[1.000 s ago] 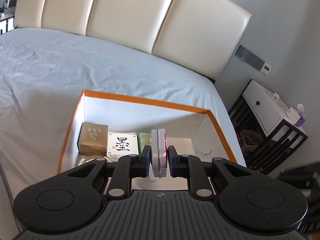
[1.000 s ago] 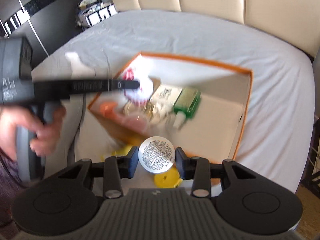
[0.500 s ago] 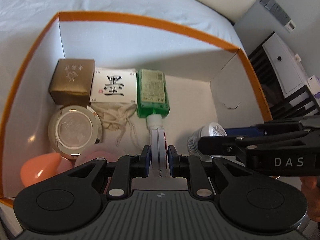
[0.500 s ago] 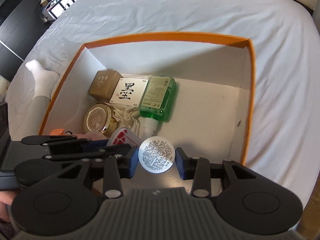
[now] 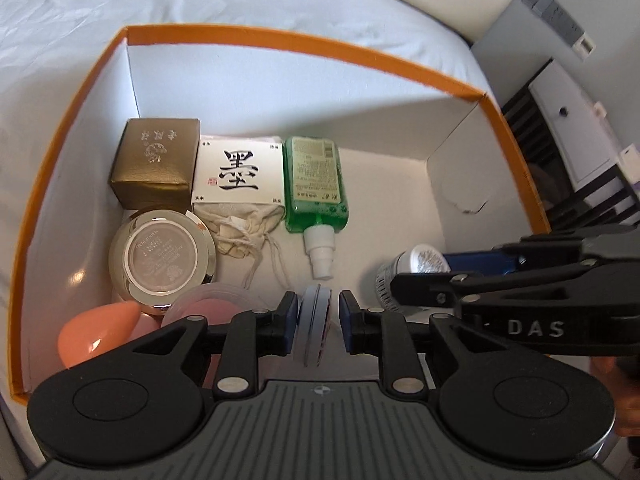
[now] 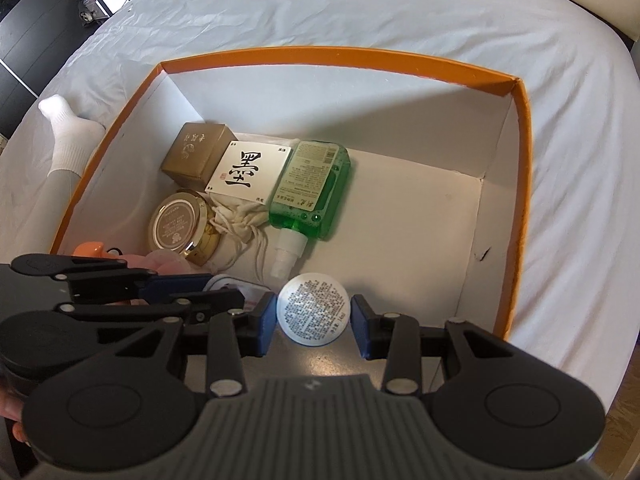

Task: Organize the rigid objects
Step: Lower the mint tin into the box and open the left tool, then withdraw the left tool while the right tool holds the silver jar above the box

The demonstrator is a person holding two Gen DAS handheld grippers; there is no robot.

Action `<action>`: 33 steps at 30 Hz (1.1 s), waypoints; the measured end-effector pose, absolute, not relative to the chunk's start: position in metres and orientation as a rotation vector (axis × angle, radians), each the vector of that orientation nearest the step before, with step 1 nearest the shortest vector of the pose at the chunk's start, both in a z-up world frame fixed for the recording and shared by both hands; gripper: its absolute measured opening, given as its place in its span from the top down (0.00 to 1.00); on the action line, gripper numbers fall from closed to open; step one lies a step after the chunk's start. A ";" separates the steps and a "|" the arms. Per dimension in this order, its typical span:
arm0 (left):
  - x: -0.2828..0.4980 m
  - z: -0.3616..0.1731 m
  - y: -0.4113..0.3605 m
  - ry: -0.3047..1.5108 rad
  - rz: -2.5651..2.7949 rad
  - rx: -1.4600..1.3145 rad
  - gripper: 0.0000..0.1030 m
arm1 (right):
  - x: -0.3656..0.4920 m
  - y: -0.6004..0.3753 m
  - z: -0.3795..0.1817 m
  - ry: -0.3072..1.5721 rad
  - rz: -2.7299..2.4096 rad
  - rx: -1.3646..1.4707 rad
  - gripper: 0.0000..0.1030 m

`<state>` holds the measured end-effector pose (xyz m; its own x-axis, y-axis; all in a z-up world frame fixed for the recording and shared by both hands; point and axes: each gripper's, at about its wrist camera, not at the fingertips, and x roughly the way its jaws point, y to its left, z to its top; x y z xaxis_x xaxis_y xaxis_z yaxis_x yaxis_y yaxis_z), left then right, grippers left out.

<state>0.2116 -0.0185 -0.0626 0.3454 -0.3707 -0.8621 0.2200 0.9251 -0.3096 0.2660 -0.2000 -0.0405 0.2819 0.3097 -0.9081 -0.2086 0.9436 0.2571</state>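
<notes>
A: Where was the left gripper [image 5: 319,322]?

B: Inside the orange box [image 5: 304,46], low, near its front wall. A thin disc [image 5: 314,326] stood on edge between its fingers. The jaws had just been opening. The right pad stood clear of the disc; the left one was touching it or very nearly, and I could not tell which. I judged the disc to be released.

A: And the right gripper [image 6: 314,316]?

B: Pointing down into the same box, just beside the left one. Its pads were closed on a round white jar [image 6: 313,309] by the sides, the label facing the camera.

A: Where did the jar sit among the rest?

B: At the front of the box, below the nozzle of the green bottle [image 6: 310,188], which lay flat with its long axis running front to back. The gold box [image 6: 198,156], the white card [image 6: 248,174], the gold tin [image 6: 180,226] and the cloth pouch [image 6: 236,218] filled the left half. The bare floor lay right of the bottle.

A: So what did the next move turn on?

B: In my view, on that bare floor. The right gripper was the nearer one, so the jar could go down there. The left would need to back straight out, or it might tip the disc.
</notes>
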 end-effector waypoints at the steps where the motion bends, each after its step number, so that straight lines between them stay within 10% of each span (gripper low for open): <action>1: 0.211 -0.062 -0.018 1.154 -0.389 -0.141 0.78 | 0.265 -0.200 -0.040 1.237 0.346 0.095 0.62; 15: 0.218 -0.076 -0.011 1.186 -0.446 -0.283 0.83 | 0.268 -0.205 -0.038 1.231 0.342 0.147 0.62; 33: 0.189 -0.041 0.000 0.942 -0.298 -0.174 0.63 | 0.261 -0.189 -0.057 1.339 0.359 0.085 0.62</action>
